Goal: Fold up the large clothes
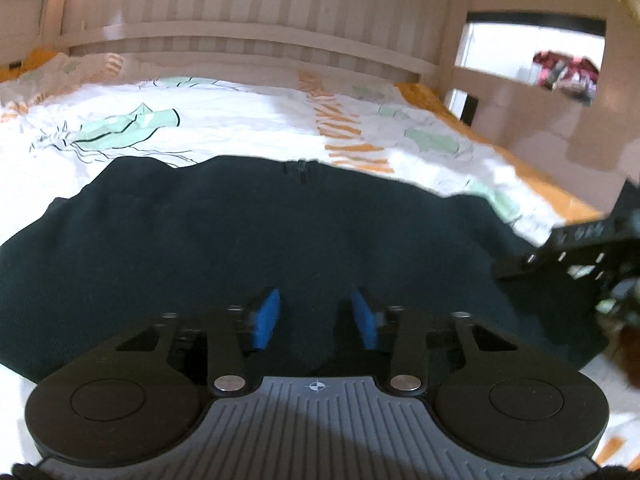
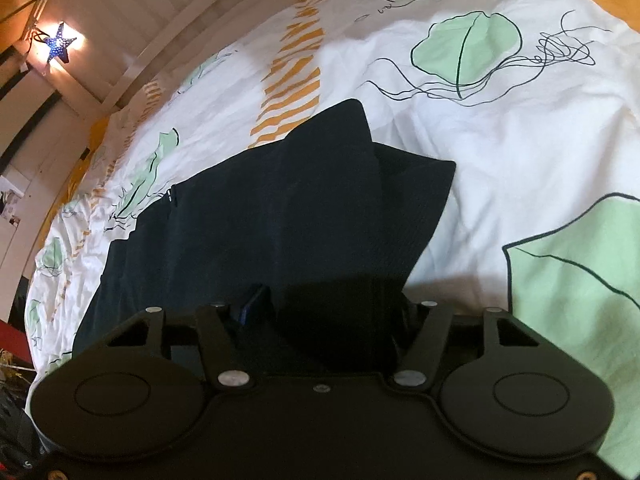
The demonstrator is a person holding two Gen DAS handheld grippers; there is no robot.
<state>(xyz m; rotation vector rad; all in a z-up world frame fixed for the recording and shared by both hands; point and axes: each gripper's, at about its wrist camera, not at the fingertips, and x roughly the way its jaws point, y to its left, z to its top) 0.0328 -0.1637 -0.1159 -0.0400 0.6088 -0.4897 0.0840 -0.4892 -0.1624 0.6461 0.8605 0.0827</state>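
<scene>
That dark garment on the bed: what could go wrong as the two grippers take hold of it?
The left gripper has only a small ridge of the dark garment between its blue pads, so the cloth may slip out. The right gripper sits at a layered corner and might catch only one layer, skewing the fold.

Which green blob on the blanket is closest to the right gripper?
The big green patch at the picture's right edge, just beside the right gripper. The other green blobs lie farther up the bedcover, past the dark garment.

Left gripper [image 1: 316, 318] angled down, blue fingers [image 1: 266, 318] narrowly apart, gap visible. Right gripper [image 2: 328, 312] angled down, partly apart, dark cloth between fingers.
</scene>
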